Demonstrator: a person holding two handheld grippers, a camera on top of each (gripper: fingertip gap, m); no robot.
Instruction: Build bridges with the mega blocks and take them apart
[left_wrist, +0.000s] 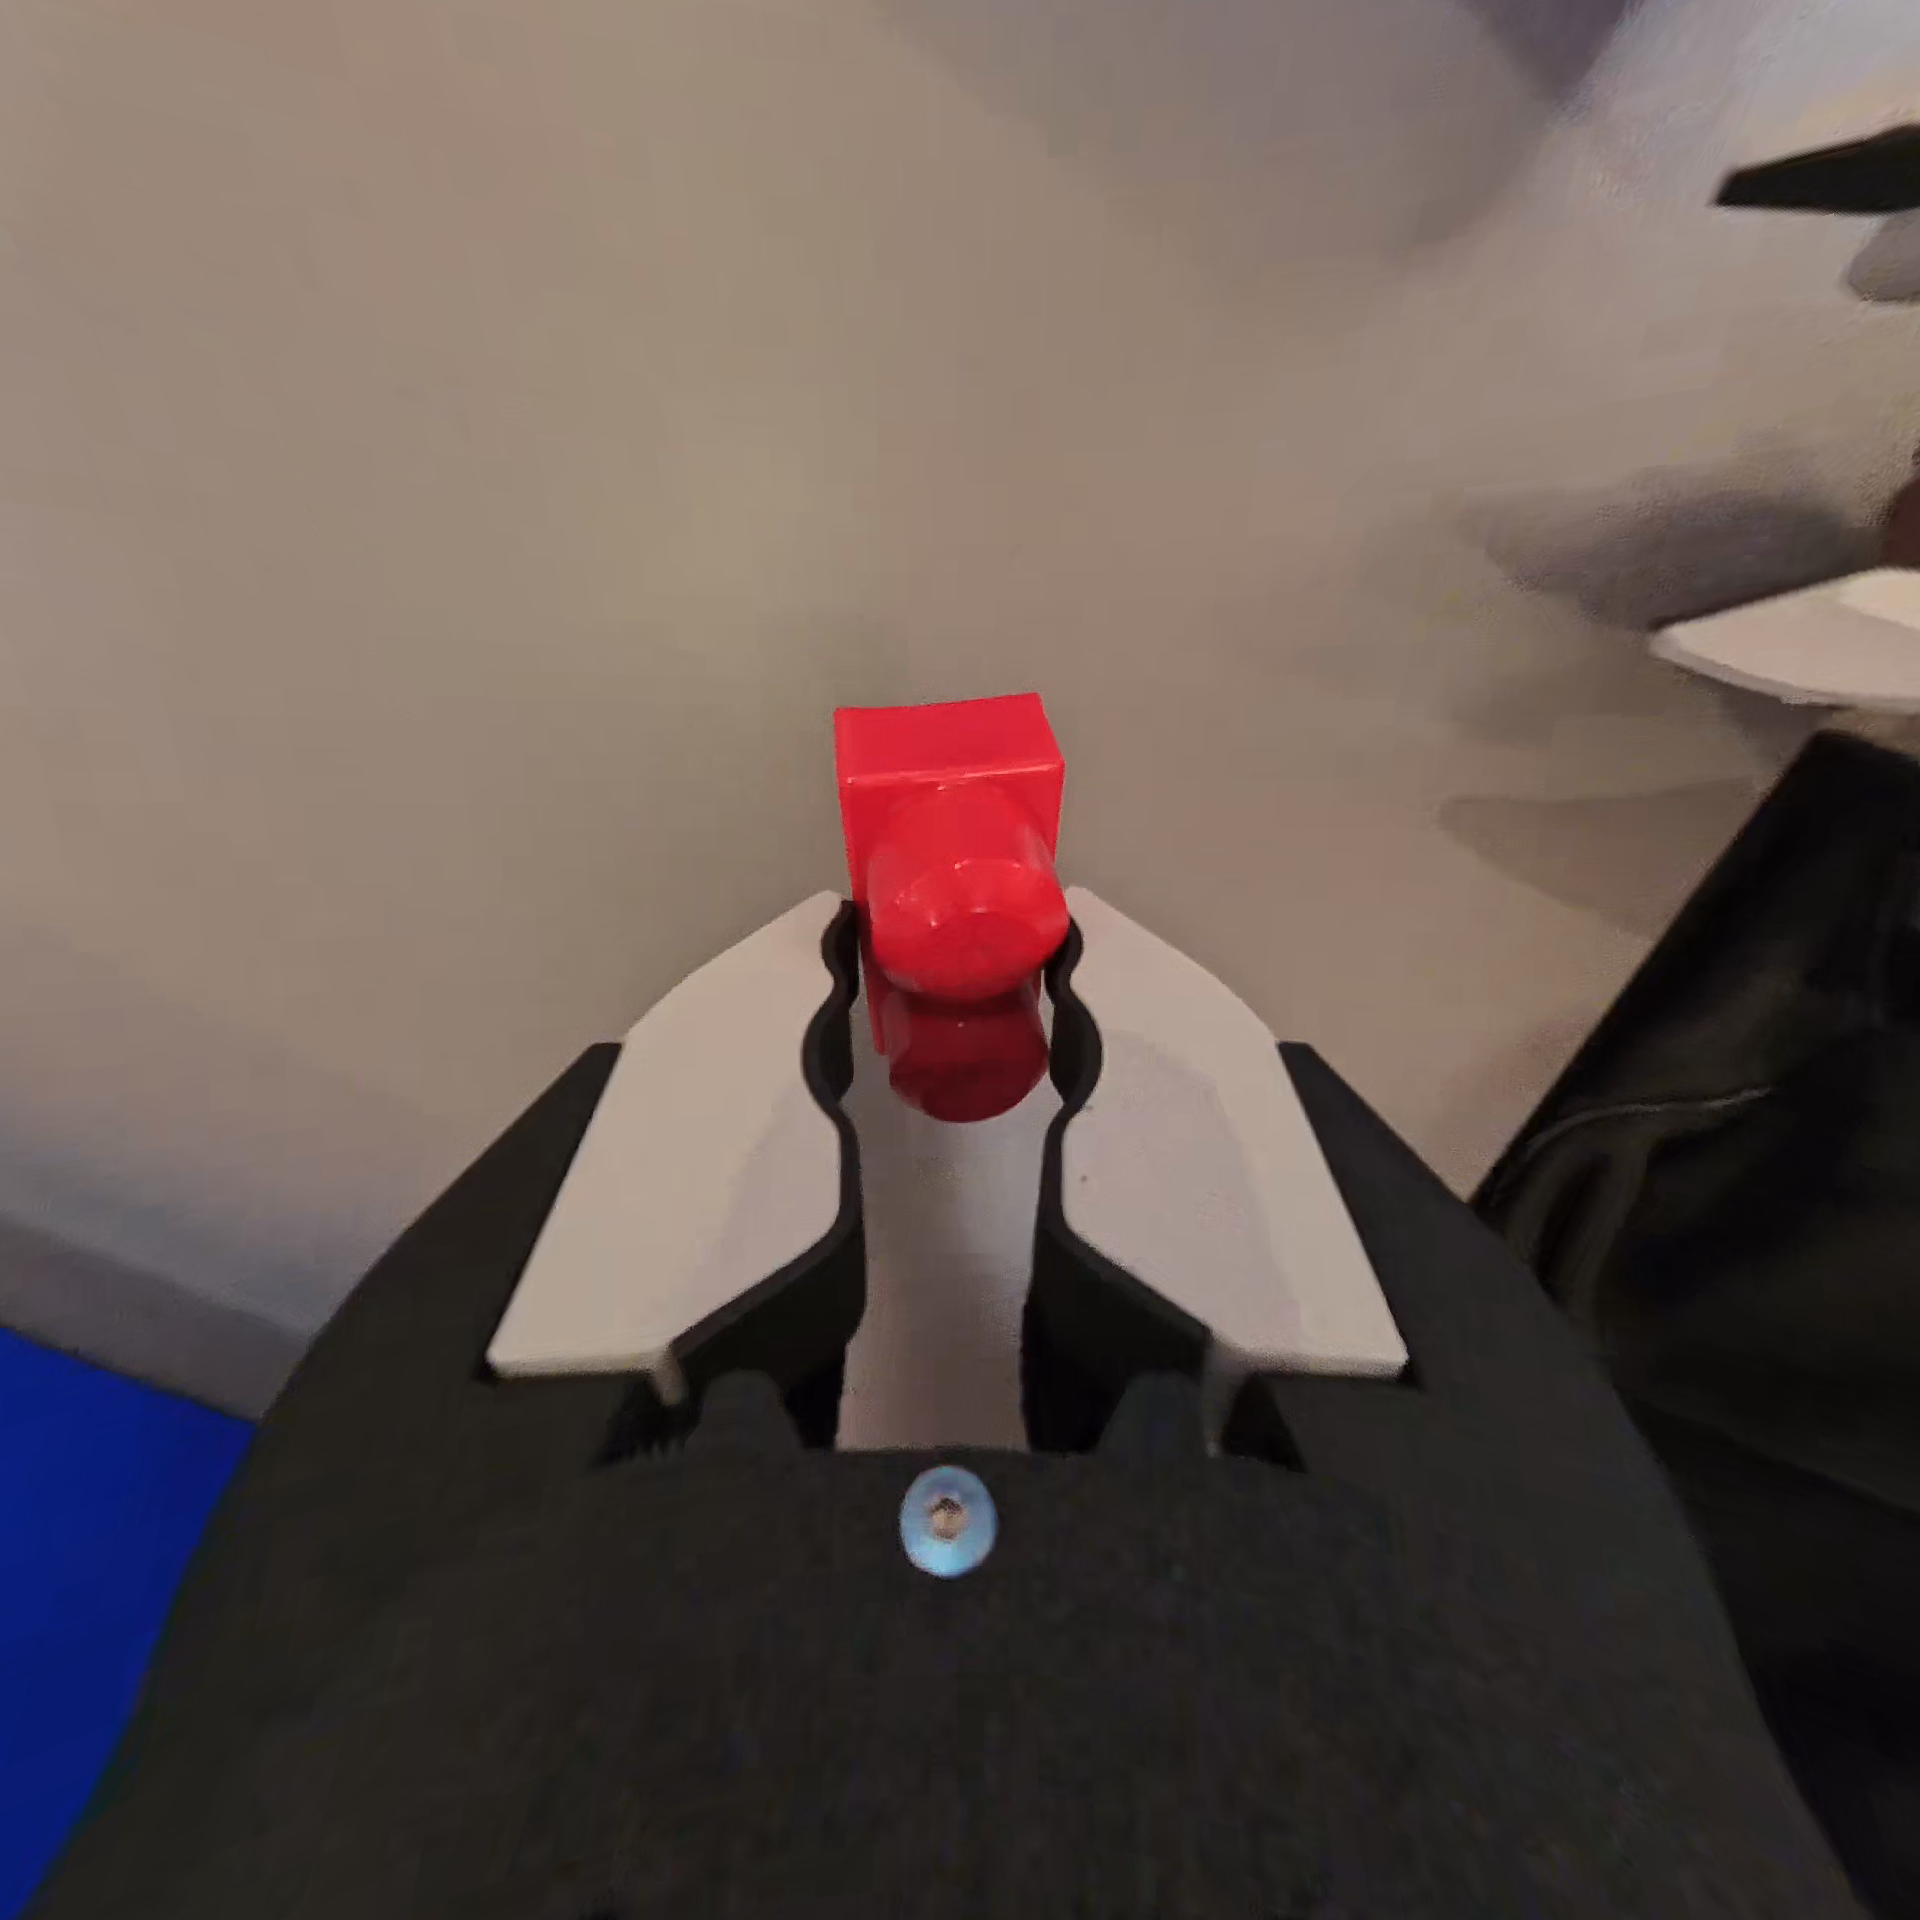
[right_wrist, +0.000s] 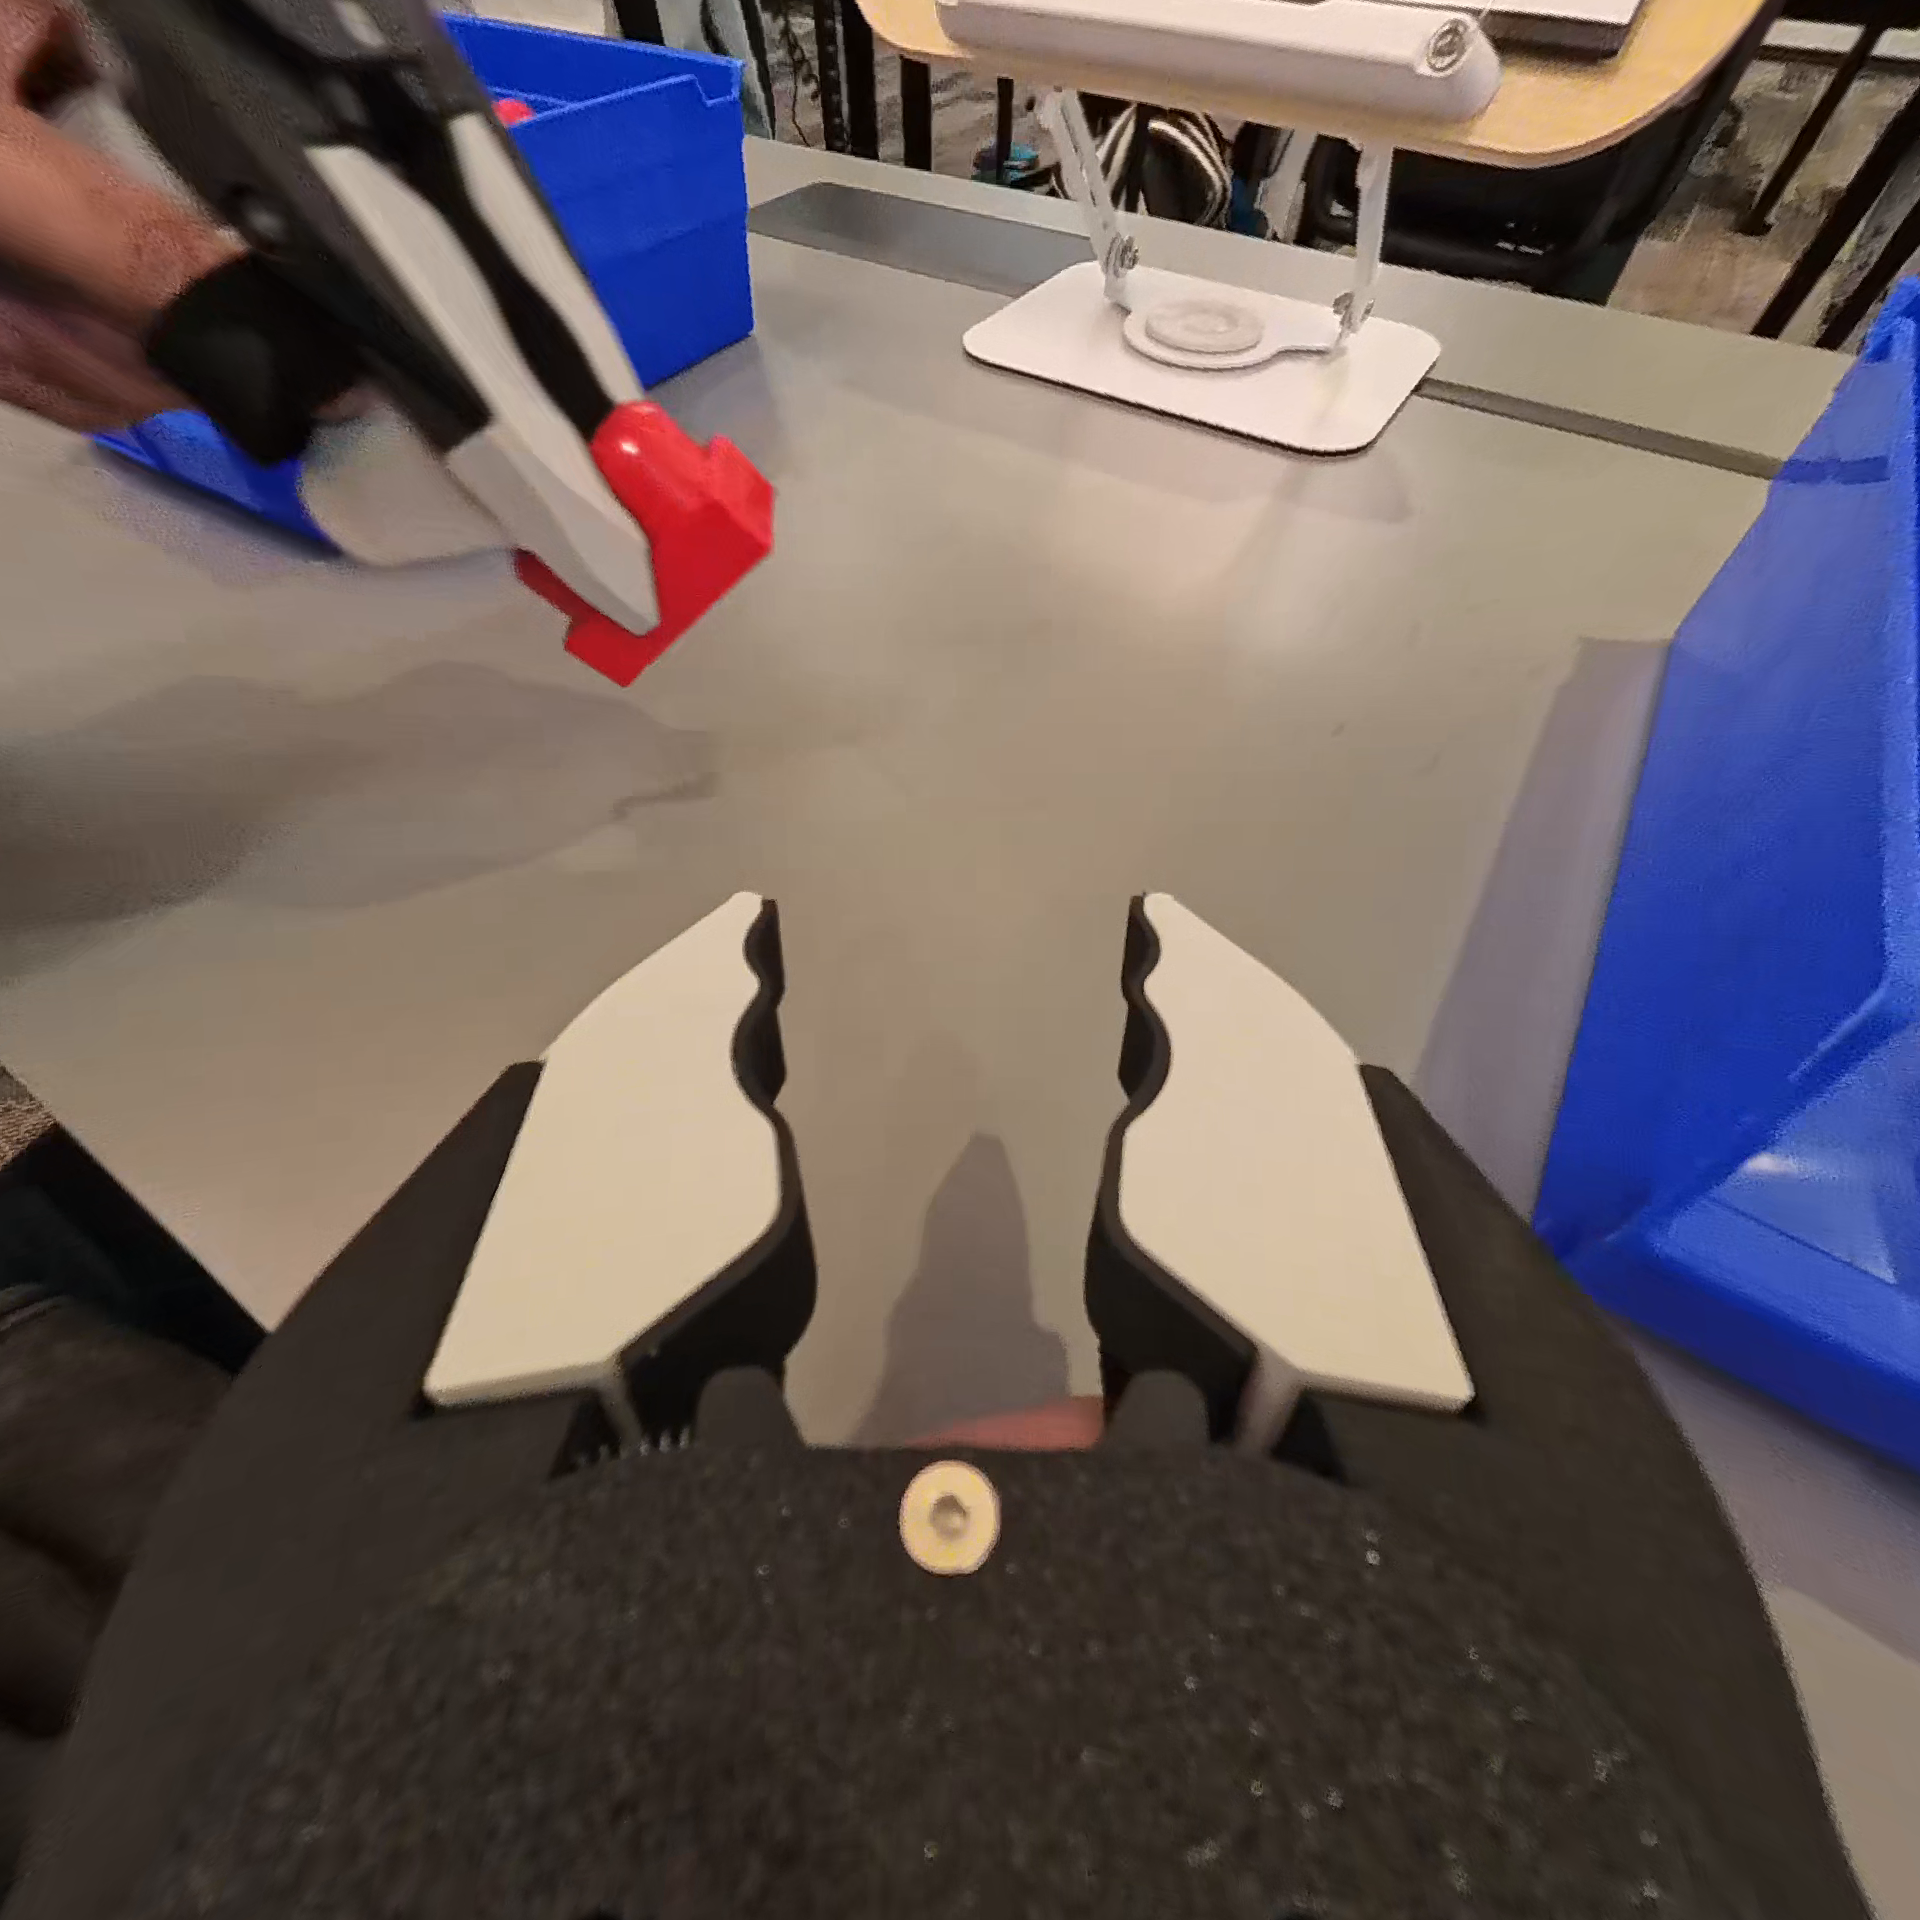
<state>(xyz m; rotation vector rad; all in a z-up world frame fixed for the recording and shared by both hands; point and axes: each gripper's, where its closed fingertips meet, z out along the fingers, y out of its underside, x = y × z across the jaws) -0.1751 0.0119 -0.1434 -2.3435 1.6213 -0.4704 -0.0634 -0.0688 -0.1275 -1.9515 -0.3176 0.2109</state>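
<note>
Carrying stage, early in the build: left hand-held gripper (left_wrist: 956, 935) is clamped on a glossy red plastic mega block (left_wrist: 951, 831), held clear above the bare grey desk (right_wrist: 1039, 675) and not yet set down.

- Red block: pinched across its sides at the fingertips, one rounded stud facing the left wrist camera; in the right wrist view it hangs tilted off the desk, left of centre, near the blue plastic bin (right_wrist: 644, 177) at the far left.
- Right hand-held gripper (right_wrist: 951, 914): jaws apart, nothing between them, low over the desk.
- Second blue plastic bin (right_wrist: 1766, 935): at the right edge, just beside the right gripper.
- White folding stand (right_wrist: 1205, 353): on the far side of the desk.

Judged next move: lower the block squarely, stud up, as a bridge pier; the empty gripper likely fetches another piece.

Hard to make out: no structure visible on the desk; bin contents mostly hidden, only a red scrap showing in the far-left bin; left wrist view background smeared by motion blur; block's underside unseen.
</note>
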